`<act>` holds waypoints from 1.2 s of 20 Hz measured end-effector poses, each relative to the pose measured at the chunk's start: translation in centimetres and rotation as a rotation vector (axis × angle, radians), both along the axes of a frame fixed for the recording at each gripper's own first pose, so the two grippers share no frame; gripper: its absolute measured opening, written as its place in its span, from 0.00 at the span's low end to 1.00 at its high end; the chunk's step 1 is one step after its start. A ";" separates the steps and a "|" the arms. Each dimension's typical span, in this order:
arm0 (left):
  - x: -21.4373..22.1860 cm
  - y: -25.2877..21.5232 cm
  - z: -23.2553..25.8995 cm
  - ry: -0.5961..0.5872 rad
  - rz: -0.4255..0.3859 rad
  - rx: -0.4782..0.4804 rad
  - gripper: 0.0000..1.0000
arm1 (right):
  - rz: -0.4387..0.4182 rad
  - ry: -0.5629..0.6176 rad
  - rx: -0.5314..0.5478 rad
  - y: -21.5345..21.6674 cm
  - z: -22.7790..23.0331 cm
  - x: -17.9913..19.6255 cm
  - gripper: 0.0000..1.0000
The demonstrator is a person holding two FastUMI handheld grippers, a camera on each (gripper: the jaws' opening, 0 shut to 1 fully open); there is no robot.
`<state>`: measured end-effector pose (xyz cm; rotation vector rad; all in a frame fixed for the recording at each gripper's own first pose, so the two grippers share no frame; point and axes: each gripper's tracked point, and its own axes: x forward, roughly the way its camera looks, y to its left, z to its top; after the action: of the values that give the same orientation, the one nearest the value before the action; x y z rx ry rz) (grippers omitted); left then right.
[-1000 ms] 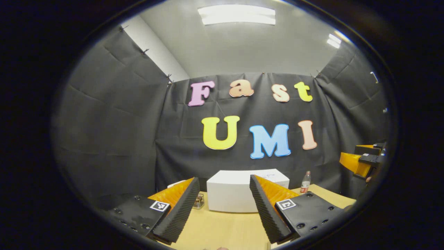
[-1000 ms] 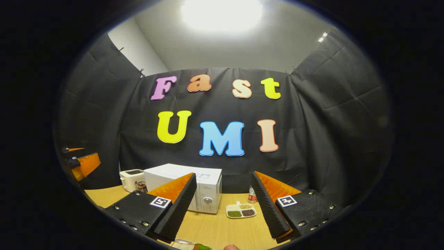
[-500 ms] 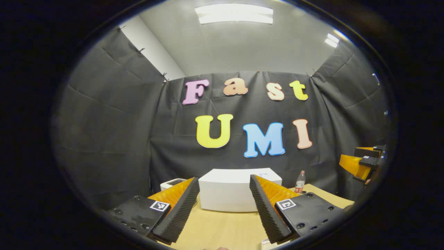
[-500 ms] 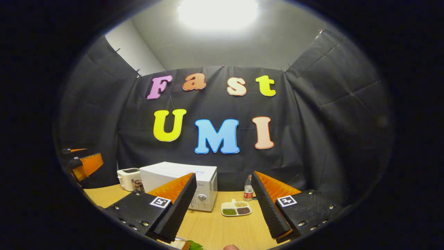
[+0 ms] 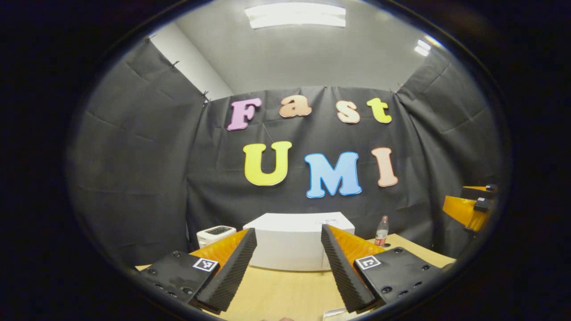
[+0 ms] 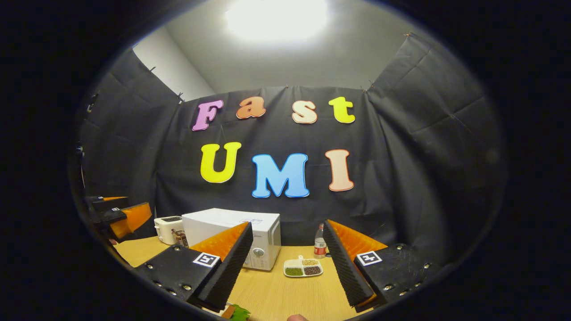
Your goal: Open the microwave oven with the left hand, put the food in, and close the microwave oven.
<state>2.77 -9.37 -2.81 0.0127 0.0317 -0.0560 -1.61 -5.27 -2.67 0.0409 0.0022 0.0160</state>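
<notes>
The white microwave (image 5: pixel 292 243) stands at the back of the wooden table (image 5: pixel 276 294), door shut, straight ahead of my left gripper (image 5: pixel 288 232), which is open, holds nothing and is well short of it. In the right gripper view the microwave (image 6: pixel 232 225) sits left of centre with its knob (image 6: pixel 258 252) on the right side of the front. My right gripper (image 6: pixel 287 229) is open with nothing between its fingers. Food with a green leaf (image 6: pixel 240 313) lies at the bottom edge, just under that gripper.
A white toaster (image 6: pixel 166 226) and a small glass jar (image 6: pixel 180 239) stand left of the microwave. A divided dish of beans (image 6: pixel 303 268) and a bottle (image 6: pixel 319 246) sit to its right. The other gripper appears at each view's edge (image 5: pixel 468 207) (image 6: pixel 118 215).
In the left gripper view the microwave has slid leftward and the toaster has come into sight. In the right gripper view the left gripper has come further in from the left edge.
</notes>
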 end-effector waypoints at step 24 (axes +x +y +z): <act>23.9 -13.2 -20.6 0.231 -0.350 -0.009 0.96 | -0.464 0.102 -0.109 -4.6 -1.0 0.6 0.96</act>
<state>26.65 -22.53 -23.39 0.0029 0.2603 -0.4078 -0.99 -9.89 -3.64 -0.0674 0.0955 -0.4499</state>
